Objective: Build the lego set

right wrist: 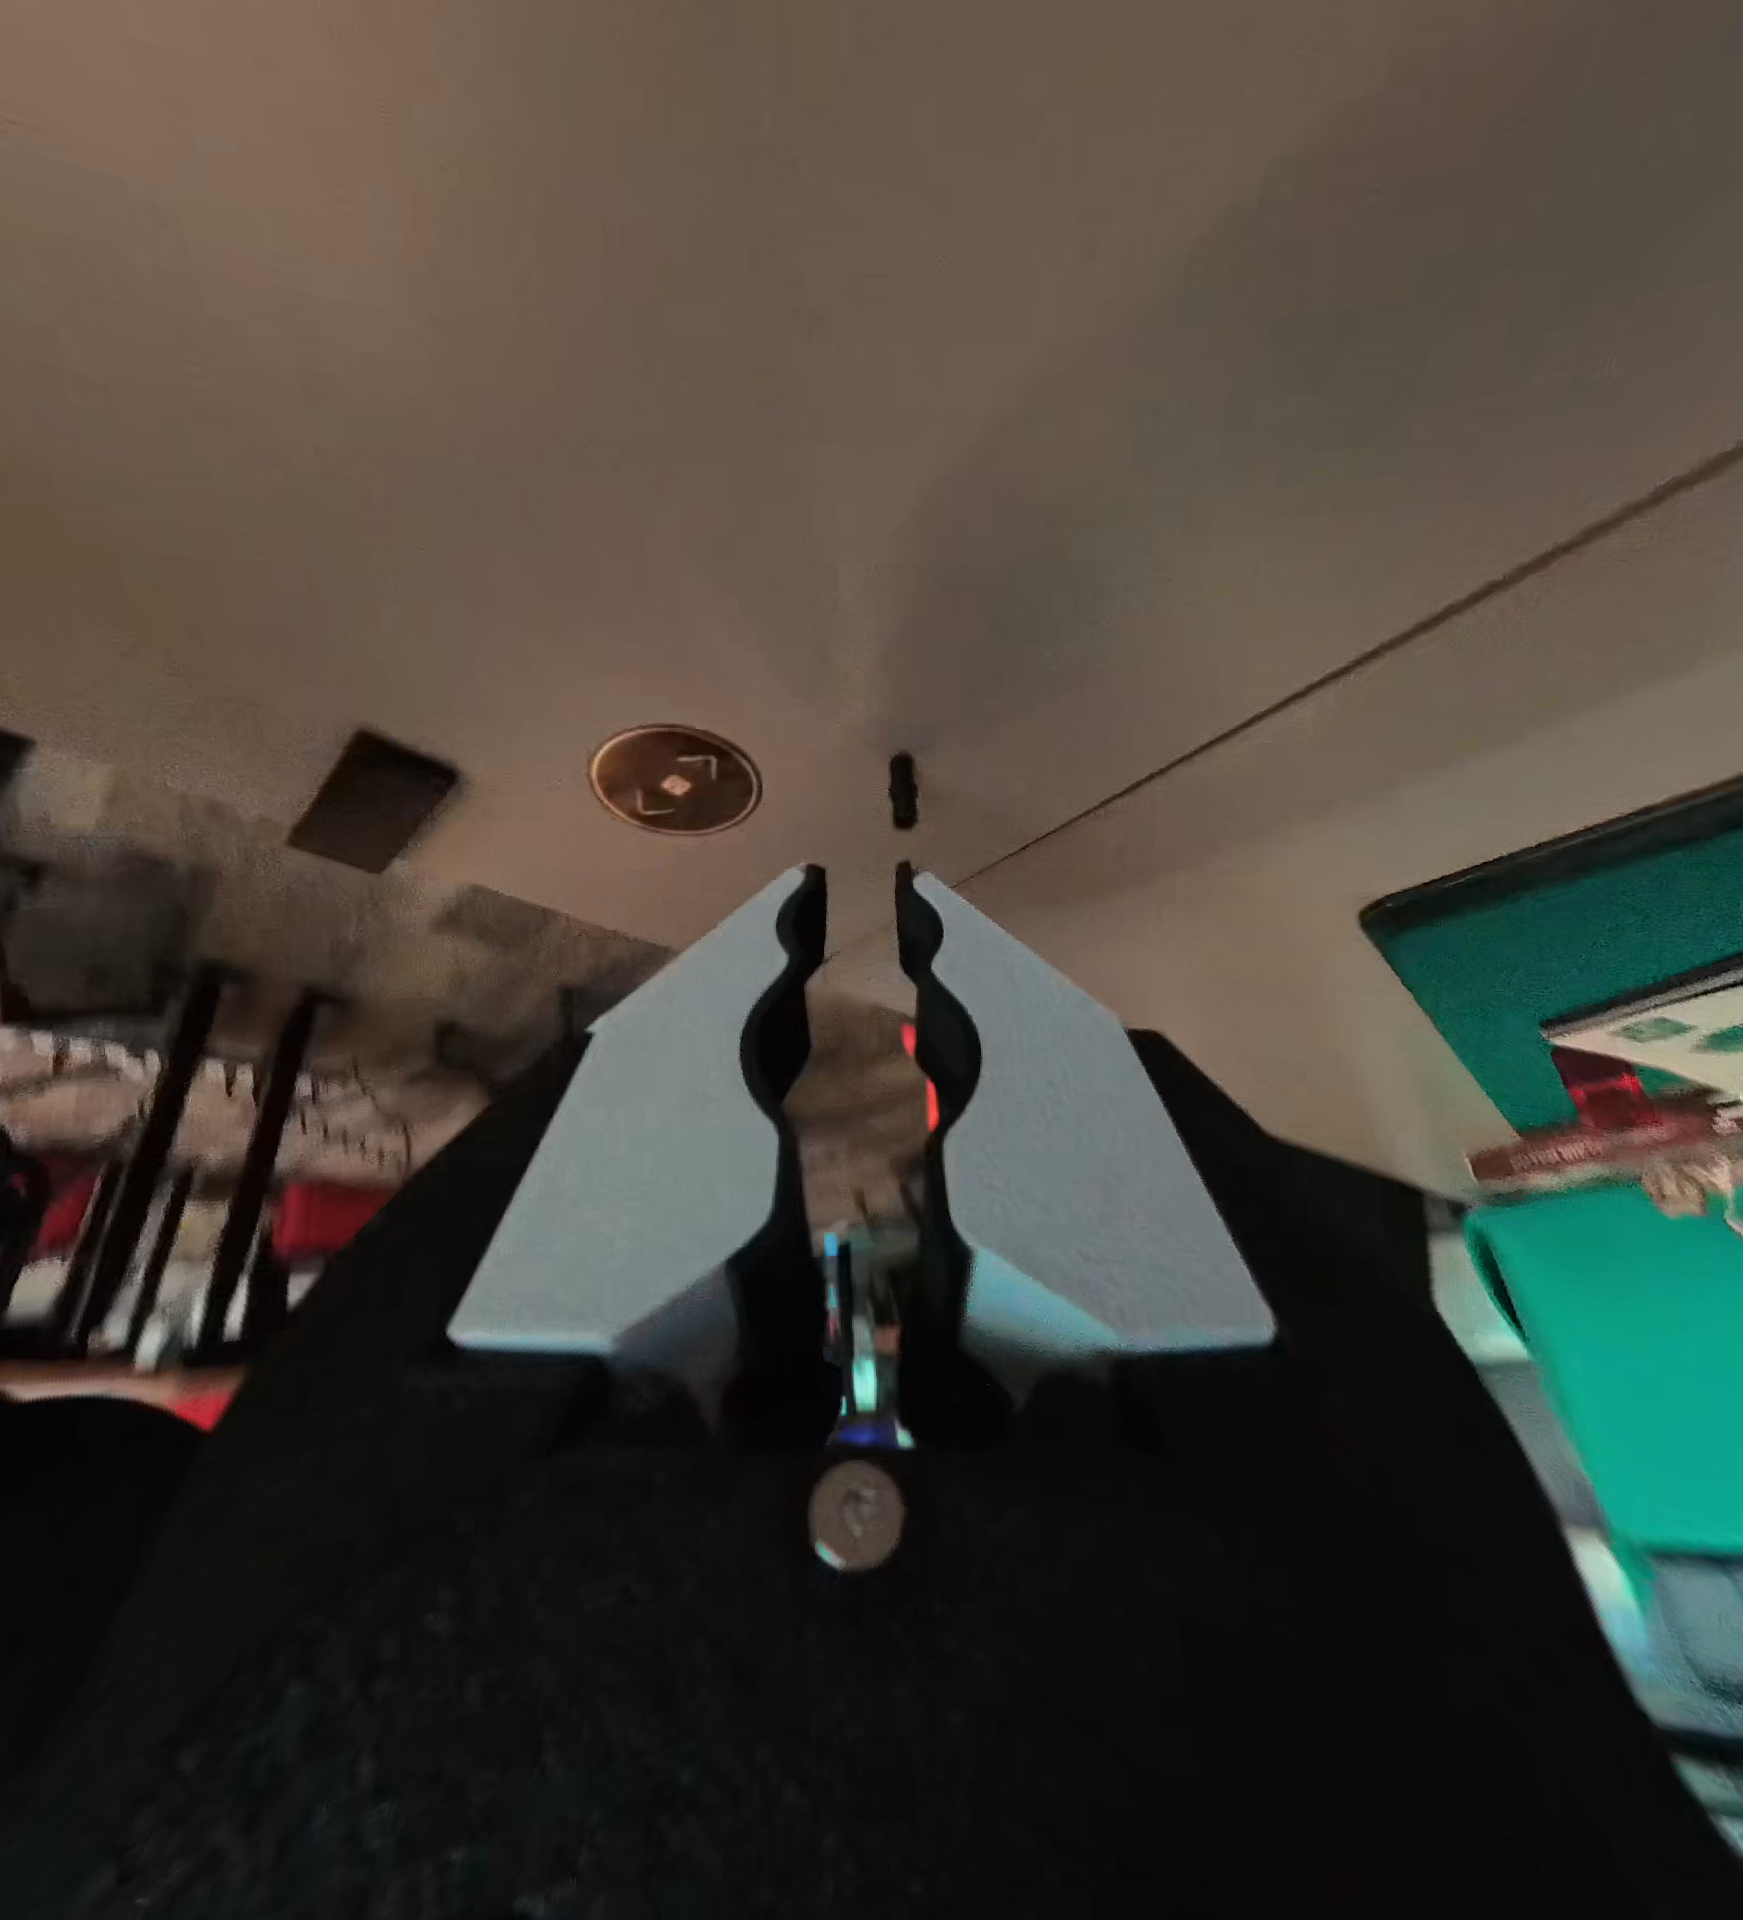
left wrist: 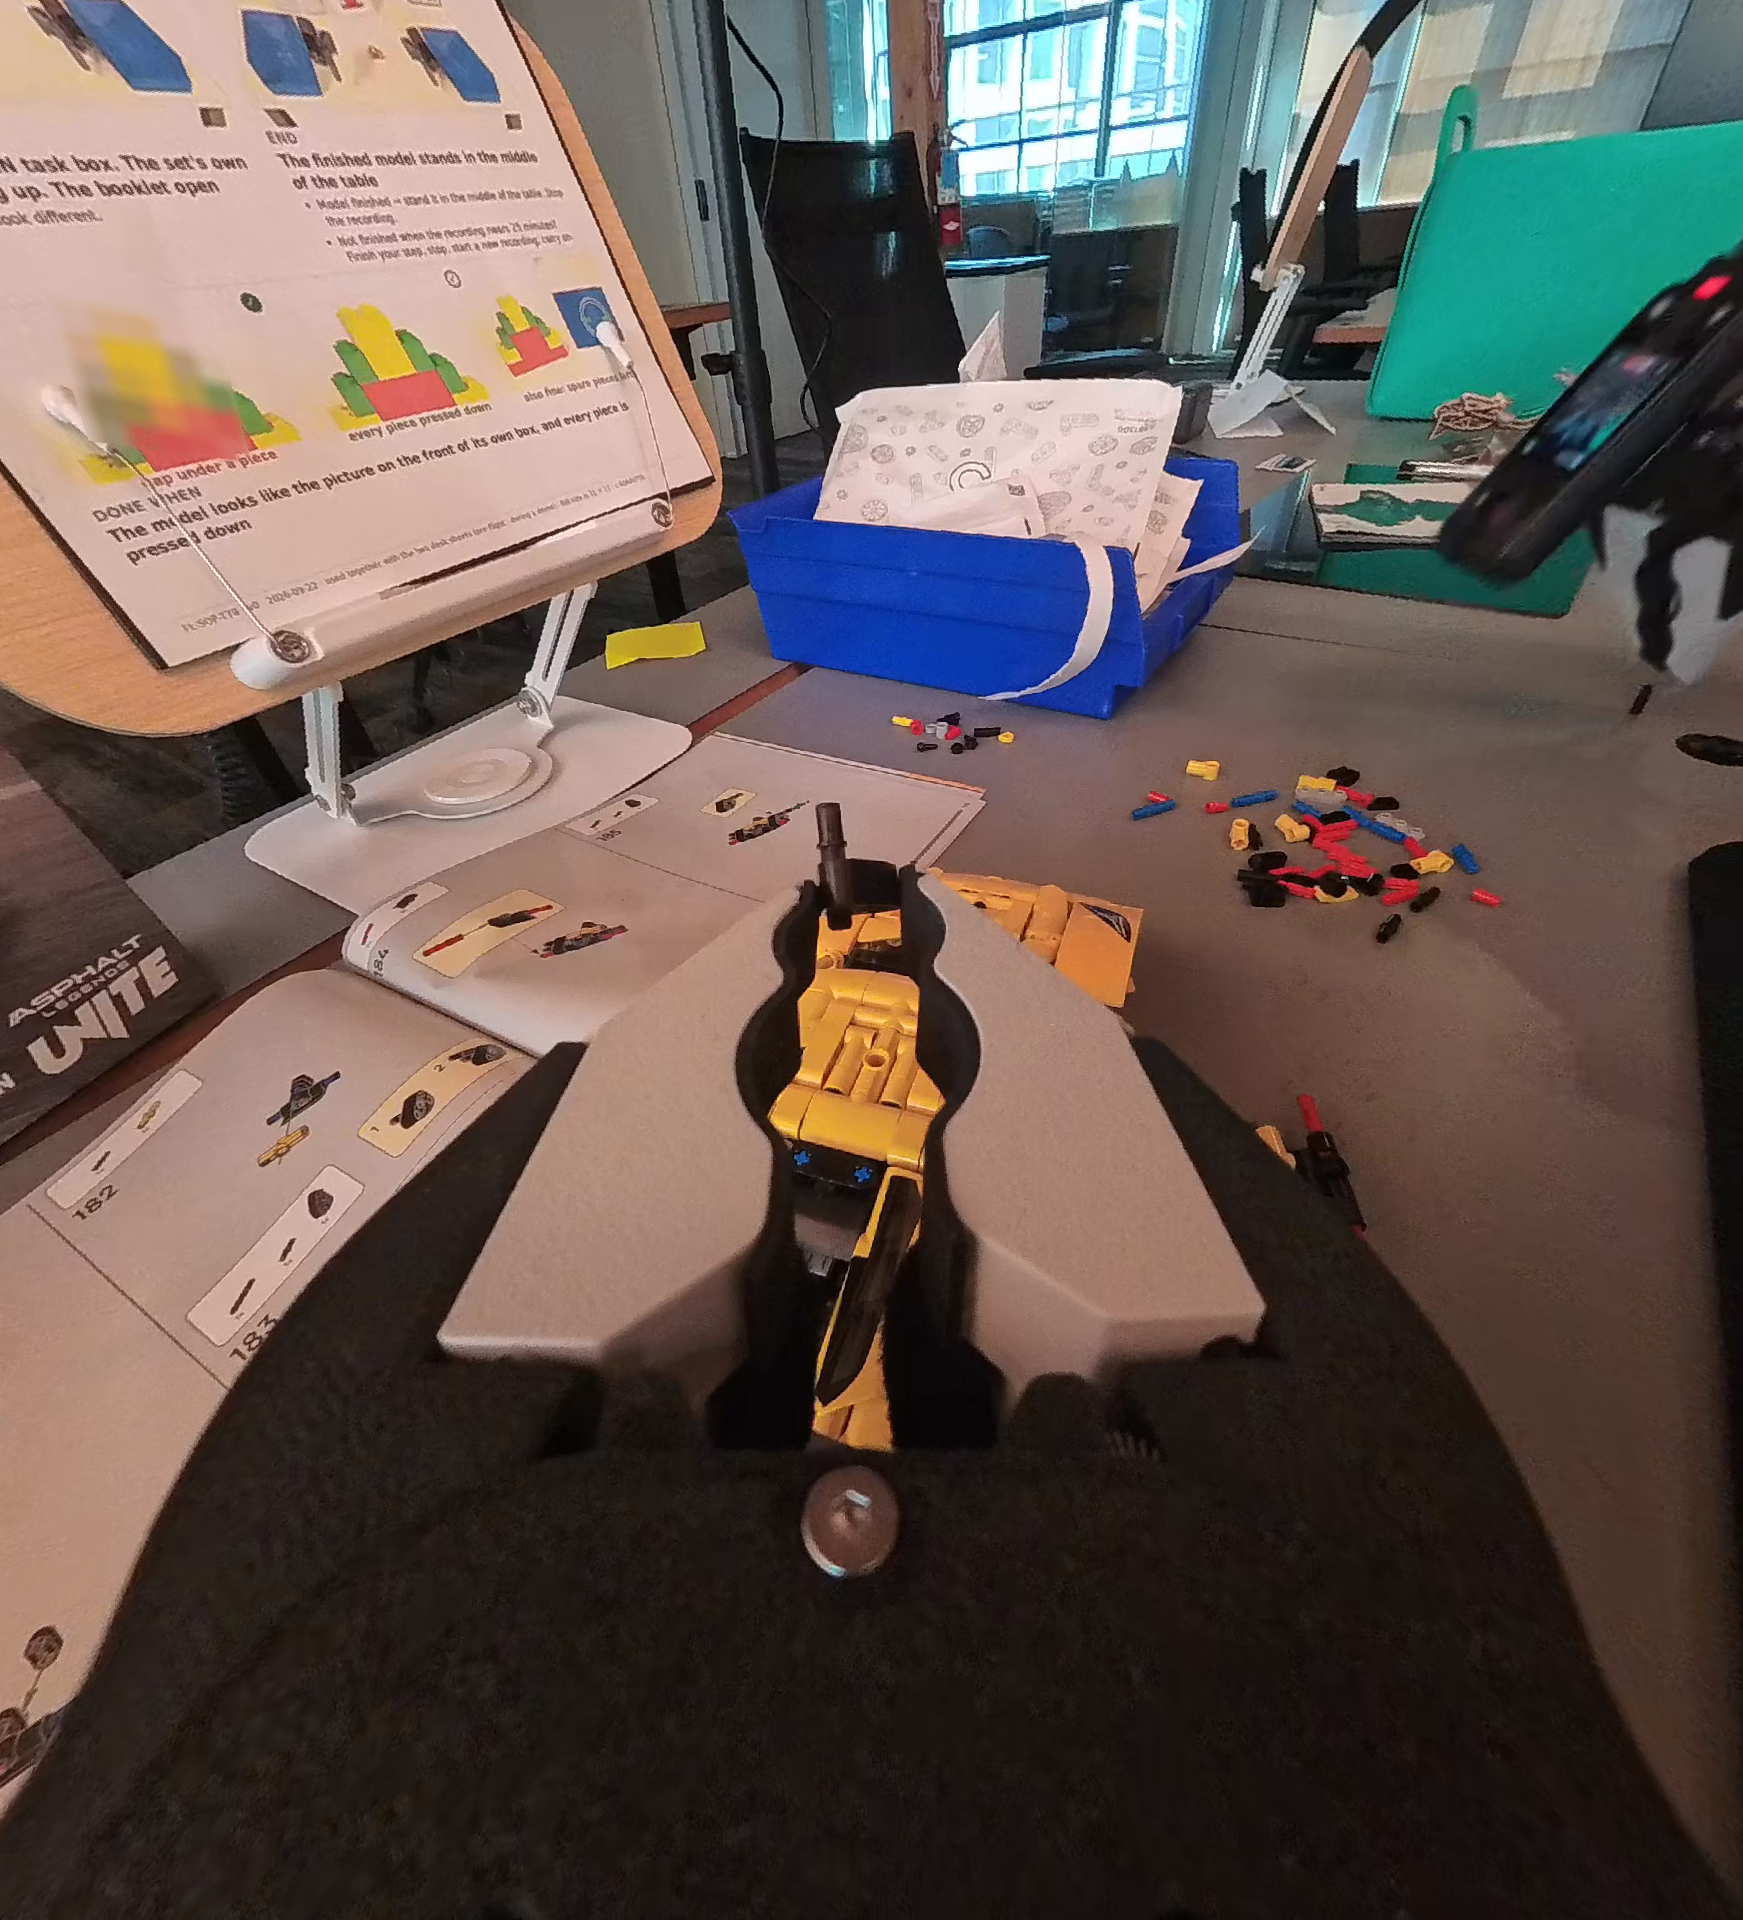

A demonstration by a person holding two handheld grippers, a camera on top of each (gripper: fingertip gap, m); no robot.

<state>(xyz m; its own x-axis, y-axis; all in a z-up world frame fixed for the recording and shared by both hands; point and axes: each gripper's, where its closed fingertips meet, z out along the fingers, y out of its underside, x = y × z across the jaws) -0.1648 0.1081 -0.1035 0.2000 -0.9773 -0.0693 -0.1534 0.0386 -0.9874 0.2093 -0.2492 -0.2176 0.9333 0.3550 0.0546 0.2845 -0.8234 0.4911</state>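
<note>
Left gripper: clamped on the yellow lego model, held above the bench near its open booklet. Right gripper: narrow gap, empty, poised over a small black piece on the bench's bare middle. Loose pieces: scattered toward the far right edge.

One blue bin stands at the far edge of the surface, beside one book stand. One yellow model, two open booklets, one yellow paper scrap and two scattered groups of small pieces, too many to count.
</note>
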